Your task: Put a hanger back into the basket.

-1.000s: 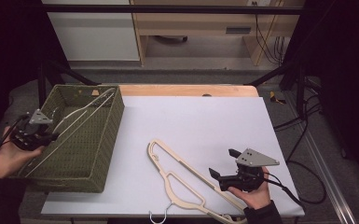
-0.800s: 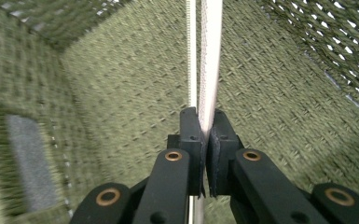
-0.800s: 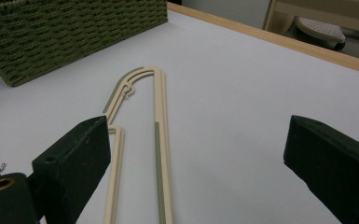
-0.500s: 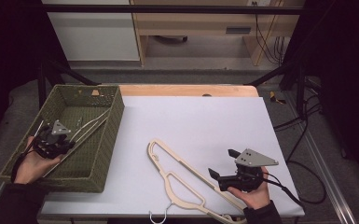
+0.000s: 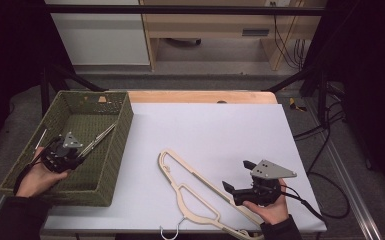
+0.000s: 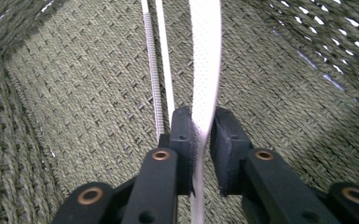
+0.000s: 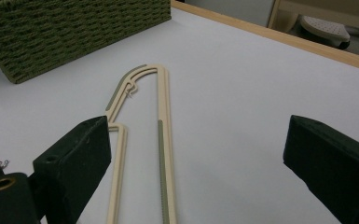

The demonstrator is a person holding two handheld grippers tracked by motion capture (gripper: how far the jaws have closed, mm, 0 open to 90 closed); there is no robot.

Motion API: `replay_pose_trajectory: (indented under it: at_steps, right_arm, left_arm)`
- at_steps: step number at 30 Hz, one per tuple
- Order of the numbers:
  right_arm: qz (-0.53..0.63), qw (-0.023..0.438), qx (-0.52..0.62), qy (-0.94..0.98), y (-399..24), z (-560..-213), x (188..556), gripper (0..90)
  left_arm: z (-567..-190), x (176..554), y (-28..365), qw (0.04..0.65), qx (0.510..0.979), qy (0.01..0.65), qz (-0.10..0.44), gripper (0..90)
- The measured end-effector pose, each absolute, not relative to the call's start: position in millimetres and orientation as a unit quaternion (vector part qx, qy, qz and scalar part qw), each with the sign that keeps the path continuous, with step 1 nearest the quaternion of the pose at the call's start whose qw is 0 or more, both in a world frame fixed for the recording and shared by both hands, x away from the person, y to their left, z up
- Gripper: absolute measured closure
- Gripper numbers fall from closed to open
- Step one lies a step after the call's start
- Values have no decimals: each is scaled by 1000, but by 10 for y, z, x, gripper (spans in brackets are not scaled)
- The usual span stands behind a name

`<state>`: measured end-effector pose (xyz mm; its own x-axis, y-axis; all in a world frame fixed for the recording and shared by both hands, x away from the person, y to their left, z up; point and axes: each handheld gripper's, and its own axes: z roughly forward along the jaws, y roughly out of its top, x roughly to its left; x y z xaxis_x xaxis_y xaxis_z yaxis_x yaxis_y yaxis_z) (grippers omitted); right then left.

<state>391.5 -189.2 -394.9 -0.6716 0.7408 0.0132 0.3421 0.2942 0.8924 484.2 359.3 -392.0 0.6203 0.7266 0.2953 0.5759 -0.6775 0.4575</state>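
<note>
Woven green basket sits at table left in the high view; the left gripper is inside it, the right gripper beside a cream hanger. Left gripper view: jaws, just opening, straddle a white hanger, one pad touching. Right gripper view: jaws spread wide, nothing held.

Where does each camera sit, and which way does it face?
High view: above the table's near edge, looking forward and down; both hands, left gripper, right gripper.
Left gripper view: on that gripper, facing the green woven basket; its jaws have just been opening around a white plastic hanger.
Right gripper view: over the white table, jaws wide.
Shared: the cream plastic hanger.
</note>
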Motion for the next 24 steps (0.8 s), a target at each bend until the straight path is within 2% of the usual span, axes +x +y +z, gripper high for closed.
replay_pose_trajectory:
  at_steps: [4, 8, 16, 19, 24]
  right_arm:
    - [482, 205, 348, 777, -1884, -3953, 3915, 81]
    - [483, 204, 347, 777, -1878, -3952, 3912, 81]
    - [486, 205, 345, 776, -1881, -3942, 3903, 81]
    - [489, 203, 344, 775, -1879, -3936, 3897, 81]
    - [491, 204, 341, 775, -1866, -3916, 3881, 81]
  left_arm:
    - [-3918, 4828, 3583, 159, 888, 364, 229, 683]
    - [-3899, 4817, 3577, 164, 886, 364, 234, 540]
    - [-3745, 4753, 3592, 217, 868, 374, 243, 369]
    - [-3652, 4695, 3600, 242, 856, 380, 254, 338]
    - [-3499, 4546, 3574, 304, 824, 395, 271, 238]
